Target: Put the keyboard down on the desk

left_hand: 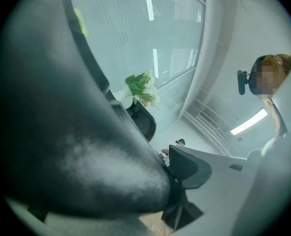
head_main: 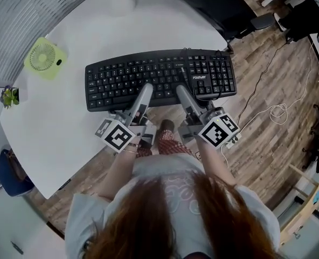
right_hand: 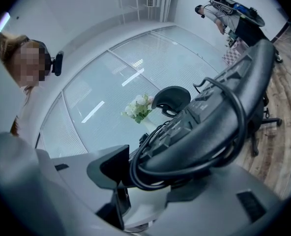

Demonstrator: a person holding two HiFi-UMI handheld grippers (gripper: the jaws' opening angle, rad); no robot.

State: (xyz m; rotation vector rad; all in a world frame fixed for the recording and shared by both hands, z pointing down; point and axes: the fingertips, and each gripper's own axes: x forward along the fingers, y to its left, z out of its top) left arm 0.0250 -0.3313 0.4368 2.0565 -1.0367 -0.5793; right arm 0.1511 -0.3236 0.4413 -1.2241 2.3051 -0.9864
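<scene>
A black keyboard (head_main: 159, 77) lies crosswise over the white desk (head_main: 62, 128), its right end past the desk's rounded edge. Whether it rests on the desk I cannot tell. My left gripper (head_main: 147, 88) is shut on its near edge left of the middle, and my right gripper (head_main: 180, 89) is shut on the same edge just to the right. In the left gripper view the keyboard (left_hand: 76, 146) is a dark blur that fills the left gripper (left_hand: 171, 181). In the right gripper view the keyboard (right_hand: 209, 127) and its looped cable (right_hand: 236, 109) sit between the right gripper's (right_hand: 150, 186) jaws.
A green desk fan (head_main: 45, 57) and a small potted plant (head_main: 9, 96) stand at the desk's left. A black office chair (head_main: 213, 4) is behind the desk. A cable (head_main: 259, 104) trails over the wooden floor at right. White flowers (right_hand: 138, 107) stand by the glass wall.
</scene>
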